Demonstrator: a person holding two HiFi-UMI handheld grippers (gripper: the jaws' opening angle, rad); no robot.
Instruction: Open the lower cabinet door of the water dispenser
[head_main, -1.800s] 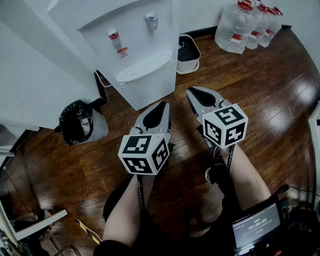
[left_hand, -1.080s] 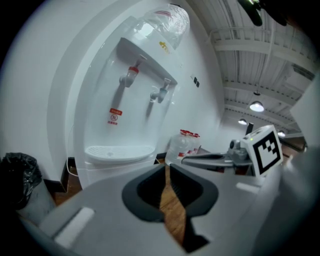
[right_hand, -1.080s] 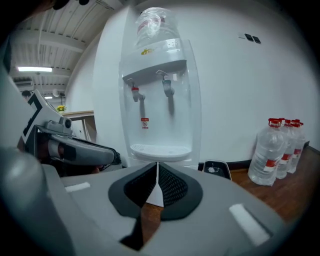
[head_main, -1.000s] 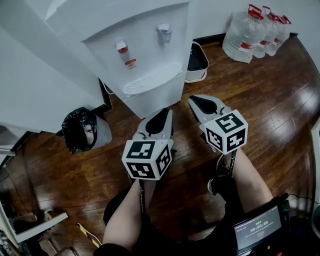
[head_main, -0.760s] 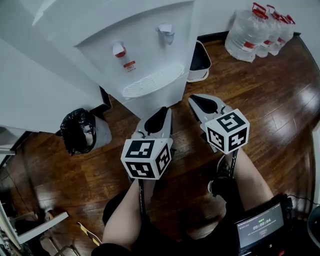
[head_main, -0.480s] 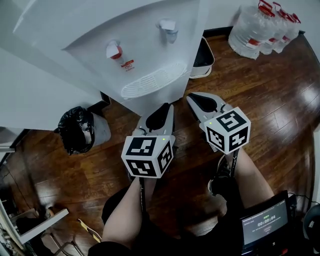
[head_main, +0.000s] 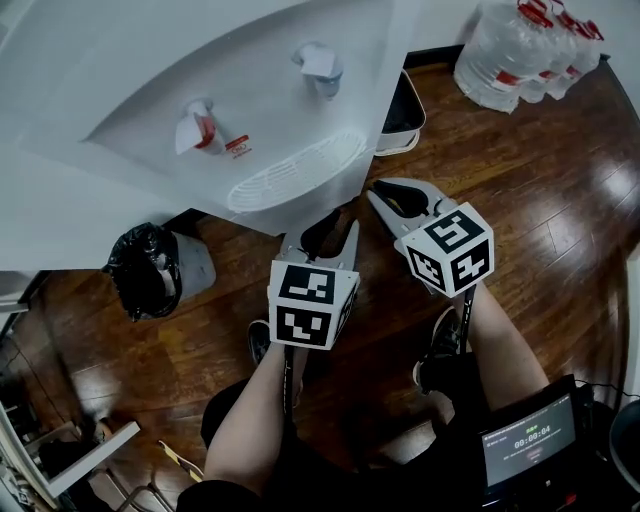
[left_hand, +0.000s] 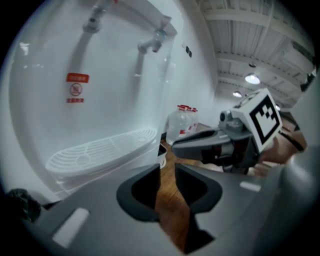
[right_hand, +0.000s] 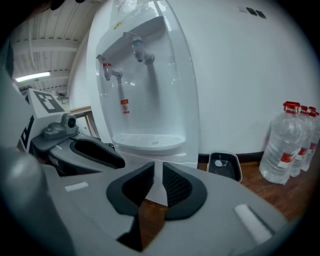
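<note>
Screen (head_main: 527, 443) reads 00:00:04; red sticker (left_hand: 75, 89) unreadable

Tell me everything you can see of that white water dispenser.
The water dispenser stands upright on the wooden floor before a white wall: tall, glossy white, plastic-looking. A recess in its front holds a red-handled tap, a paler tap, a red warning label and, below, a slotted white drip tray. Its lower body shows little. Nothing visibly touches it.

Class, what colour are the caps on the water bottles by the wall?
The caps are red, clearest in the right gripper view.
</note>
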